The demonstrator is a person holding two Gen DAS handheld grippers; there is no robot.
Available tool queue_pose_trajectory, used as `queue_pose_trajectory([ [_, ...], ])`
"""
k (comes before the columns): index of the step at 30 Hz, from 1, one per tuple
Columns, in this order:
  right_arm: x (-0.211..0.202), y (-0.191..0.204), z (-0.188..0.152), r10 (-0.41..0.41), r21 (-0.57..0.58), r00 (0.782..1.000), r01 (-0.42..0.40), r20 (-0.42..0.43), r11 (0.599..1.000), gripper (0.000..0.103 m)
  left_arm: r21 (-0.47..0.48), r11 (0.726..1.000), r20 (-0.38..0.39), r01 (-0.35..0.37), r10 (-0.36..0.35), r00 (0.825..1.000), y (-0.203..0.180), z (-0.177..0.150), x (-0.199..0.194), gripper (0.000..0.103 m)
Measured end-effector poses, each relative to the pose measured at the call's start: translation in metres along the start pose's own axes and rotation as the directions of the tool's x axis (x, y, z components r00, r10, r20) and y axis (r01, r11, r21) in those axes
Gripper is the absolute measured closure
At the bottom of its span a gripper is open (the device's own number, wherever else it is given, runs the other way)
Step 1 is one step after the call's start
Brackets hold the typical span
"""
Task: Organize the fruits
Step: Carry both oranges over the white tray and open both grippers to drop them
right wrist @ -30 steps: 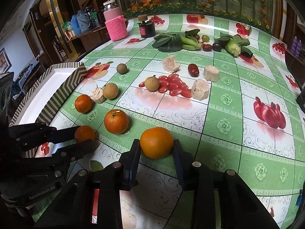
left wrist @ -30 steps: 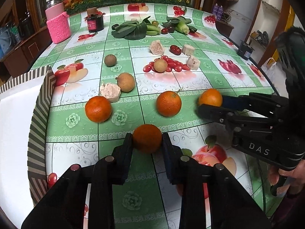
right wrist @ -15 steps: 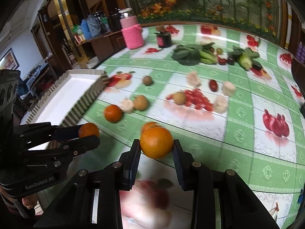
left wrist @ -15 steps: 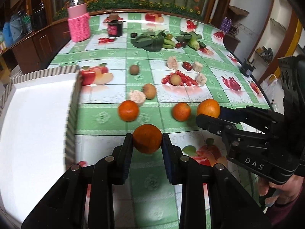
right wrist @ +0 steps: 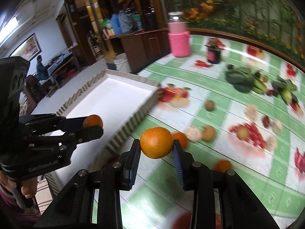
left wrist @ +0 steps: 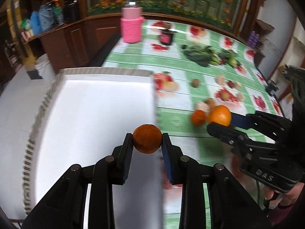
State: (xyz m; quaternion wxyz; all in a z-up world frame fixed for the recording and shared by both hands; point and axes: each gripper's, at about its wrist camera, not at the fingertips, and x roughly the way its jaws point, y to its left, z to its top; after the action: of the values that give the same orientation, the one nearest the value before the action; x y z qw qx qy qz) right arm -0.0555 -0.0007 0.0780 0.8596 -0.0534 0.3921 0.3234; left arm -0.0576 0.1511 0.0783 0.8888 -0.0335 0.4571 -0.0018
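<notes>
My left gripper (left wrist: 147, 136) is shut on a dark orange (left wrist: 147, 141), held in the air over the right part of the white tray (left wrist: 91, 114) with the striped rim. My right gripper (right wrist: 156, 143) is shut on a brighter orange (right wrist: 156, 142) above the green fruit-print tablecloth, just right of the tray's (right wrist: 118, 93) near corner. Each gripper shows in the other's view: the right one (left wrist: 219, 121) with its orange (left wrist: 219, 115), the left one (right wrist: 93, 125) with its orange (right wrist: 92, 121). Two more oranges (right wrist: 181, 138) (right wrist: 223, 166) lie on the table.
Small brown fruits (right wrist: 208, 133) (right wrist: 209, 105), pale chunks and red dates lie mid-table. Leafy greens (right wrist: 240, 79), a dark jar (right wrist: 213, 54) and a pink-sleeved jar (right wrist: 179, 40) stand at the back. A white bucket (right wrist: 122, 62) and a seated person (right wrist: 41, 68) are beyond the table.
Both grippers have risen and swung left with their oranges. The left orange went from above the tablecloth to above the tray; the right one came close to the tray's corner.
</notes>
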Motion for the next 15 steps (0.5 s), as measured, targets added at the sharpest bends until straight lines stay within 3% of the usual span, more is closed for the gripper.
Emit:
queue_pose_trajectory([
  [5, 0.029, 0.028, 0.019, 0.048, -0.03, 0.999, -0.049, -0.014, 0.998, 0.069, -0.042, 0.997, -0.006, -0.067, 0.067, 0.998, 0.034, 0.016, 0.02, 0.076],
  [15, 0.086, 0.055, 0.055, 0.08, -0.072, 0.995, -0.084, -0.066, 0.994, 0.069, -0.101, 0.985, -0.06, -0.139, 0.134, 0.989, 0.075, 0.036, 0.063, 0.076],
])
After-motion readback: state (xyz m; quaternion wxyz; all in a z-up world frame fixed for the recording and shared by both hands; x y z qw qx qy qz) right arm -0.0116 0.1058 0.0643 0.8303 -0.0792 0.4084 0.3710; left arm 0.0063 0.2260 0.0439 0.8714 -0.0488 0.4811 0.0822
